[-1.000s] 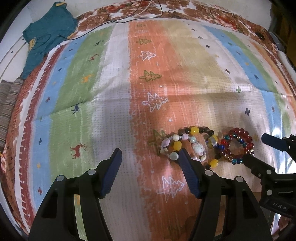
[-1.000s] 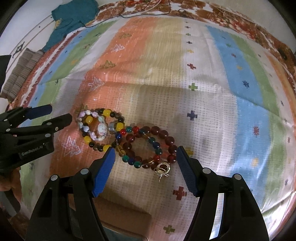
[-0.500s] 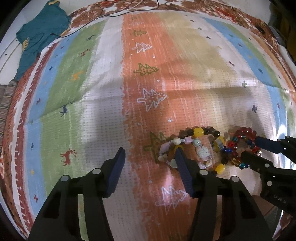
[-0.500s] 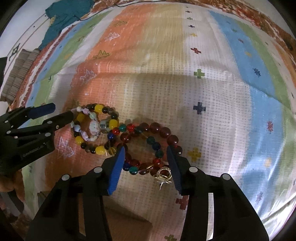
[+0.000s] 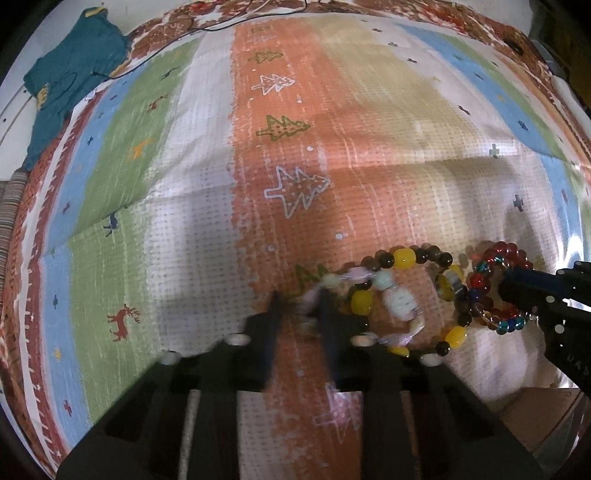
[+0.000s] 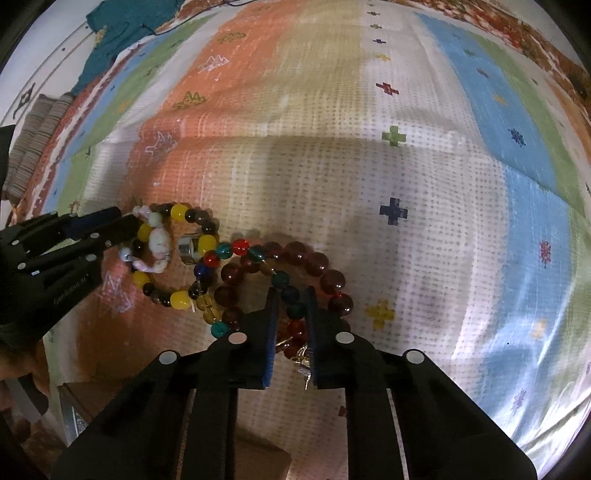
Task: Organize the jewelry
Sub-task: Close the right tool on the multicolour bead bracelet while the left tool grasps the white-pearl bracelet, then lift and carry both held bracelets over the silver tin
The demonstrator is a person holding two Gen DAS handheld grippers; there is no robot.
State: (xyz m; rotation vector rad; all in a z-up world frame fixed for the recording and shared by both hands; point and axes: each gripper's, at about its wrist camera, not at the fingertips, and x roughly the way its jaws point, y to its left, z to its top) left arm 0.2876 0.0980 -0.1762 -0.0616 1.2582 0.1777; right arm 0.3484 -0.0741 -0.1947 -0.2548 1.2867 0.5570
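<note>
Two beaded bracelets lie tangled on a striped cloth. The yellow, brown and pastel bracelet also shows in the right wrist view. The red, teal and blue bracelet with a gold clasp also shows in the right wrist view. My left gripper has closed on the pastel bracelet's left edge; it is blurred. My right gripper is shut on the red bracelet's near side, by the clasp.
A teal garment lies at the cloth's far left corner with a black cable running beside it. Striped folded fabric sits at the left edge. A brown cardboard surface shows below the cloth's near edge.
Both grippers moved forward onto the bracelets and their jaws closed from wide open to nearly shut, the left on the pastel bracelet, the right on the red one.
</note>
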